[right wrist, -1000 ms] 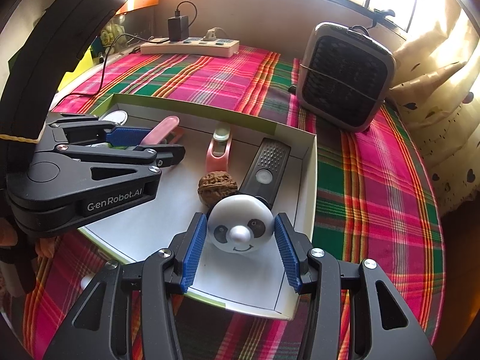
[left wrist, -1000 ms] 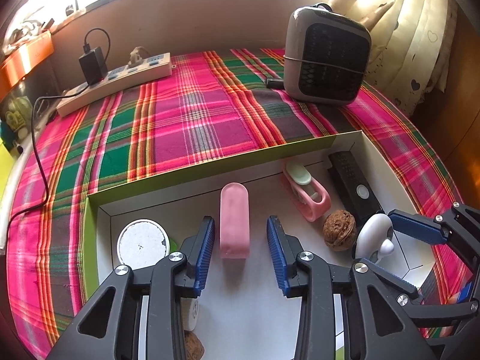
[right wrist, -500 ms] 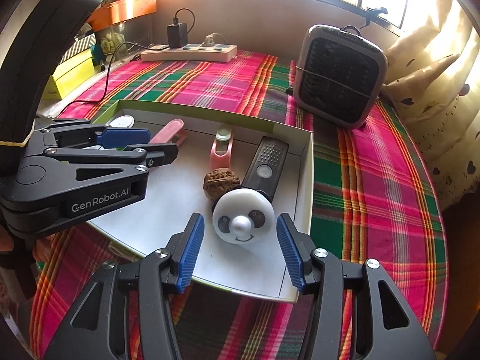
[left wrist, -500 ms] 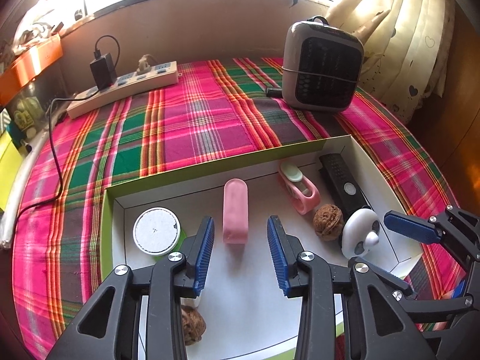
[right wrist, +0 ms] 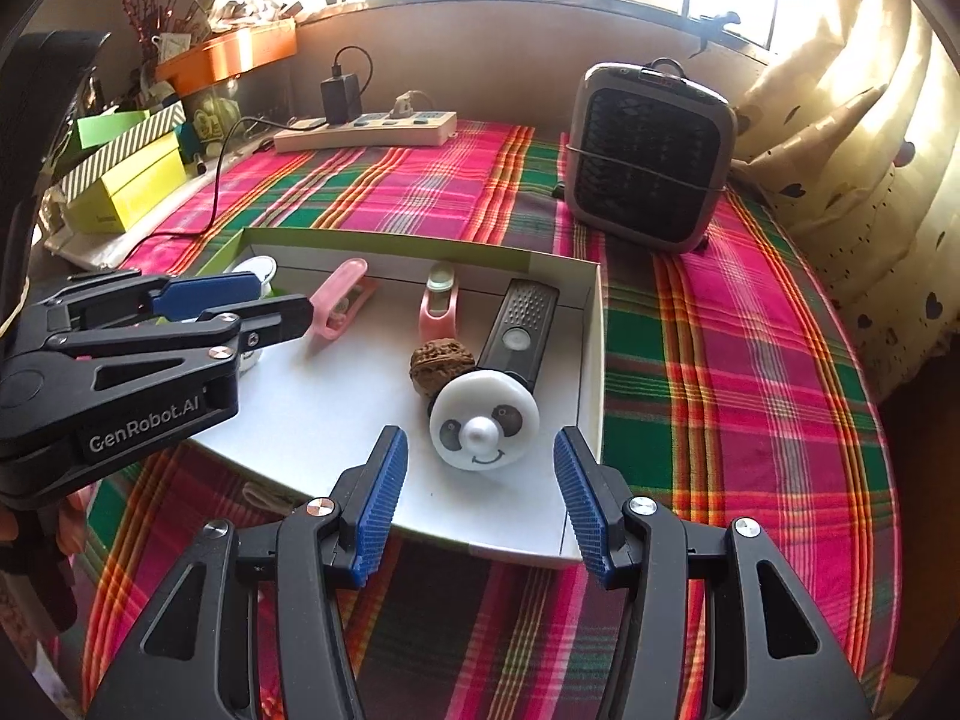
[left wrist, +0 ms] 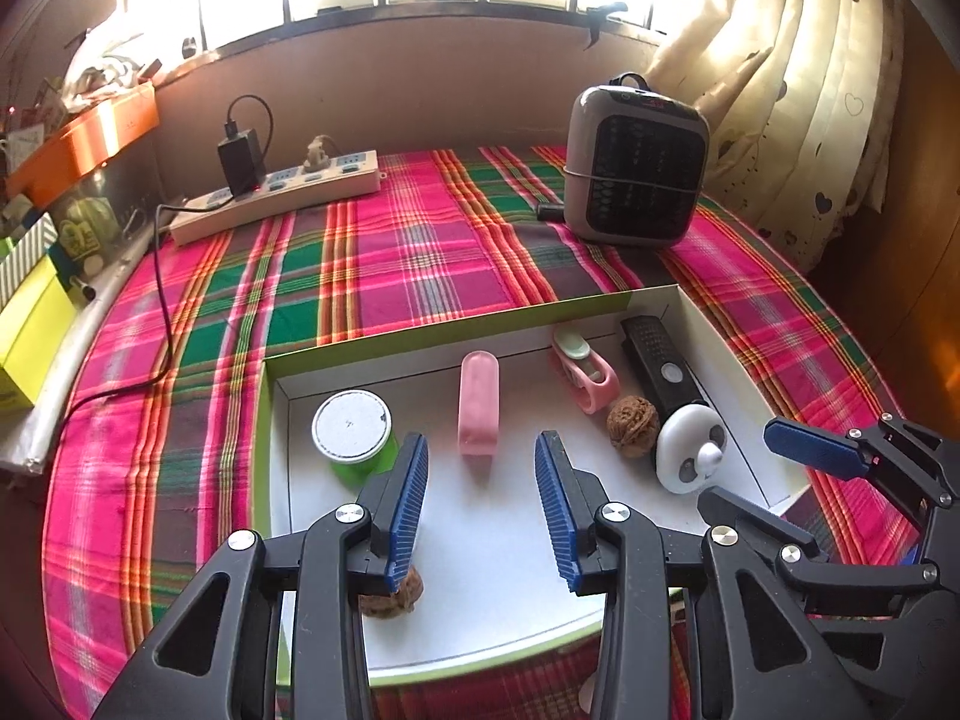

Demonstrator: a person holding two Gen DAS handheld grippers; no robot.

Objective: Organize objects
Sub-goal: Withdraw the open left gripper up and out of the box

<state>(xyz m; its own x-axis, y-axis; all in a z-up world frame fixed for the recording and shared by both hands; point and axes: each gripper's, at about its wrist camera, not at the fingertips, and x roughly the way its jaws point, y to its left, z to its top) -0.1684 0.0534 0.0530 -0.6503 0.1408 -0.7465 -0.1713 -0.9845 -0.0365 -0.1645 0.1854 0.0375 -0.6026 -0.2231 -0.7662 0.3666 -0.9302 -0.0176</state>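
Both of our hand-held grippers hang empty above the near edge of the box. Our left hand-held gripper (left wrist: 480, 504) has its blue pads spread with nothing between them, and our right hand-held gripper (right wrist: 477, 510) is spread wider, its pads clear of the white panda-face disc (right wrist: 483, 426) lying just ahead of them.

From near to far, the white-floored box (right wrist: 591, 372) with its green rim sits on the plaid tabletop (left wrist: 384, 264) and already holds most of what we can see. One walnut (left wrist: 393, 597) lies by the near edge, half hidden behind our left pad. Further in, along the right wall, come the panda disc, a second walnut (right wrist: 441, 363) touching it, and a black remote (right wrist: 519, 336). Toward the far wall lie a pink case (left wrist: 478, 402), a pink clip (left wrist: 585, 369) and, in the far left corner, a green cup with a white lid (left wrist: 354, 435).

We judge the gathering largely done, since we see no loose small item left on the cloth outside the box. Beyond it stand only a power strip (left wrist: 282, 198) and a small heater (left wrist: 636, 180), which look like fixtures. What remains, if anything, is neatening items inside the box.
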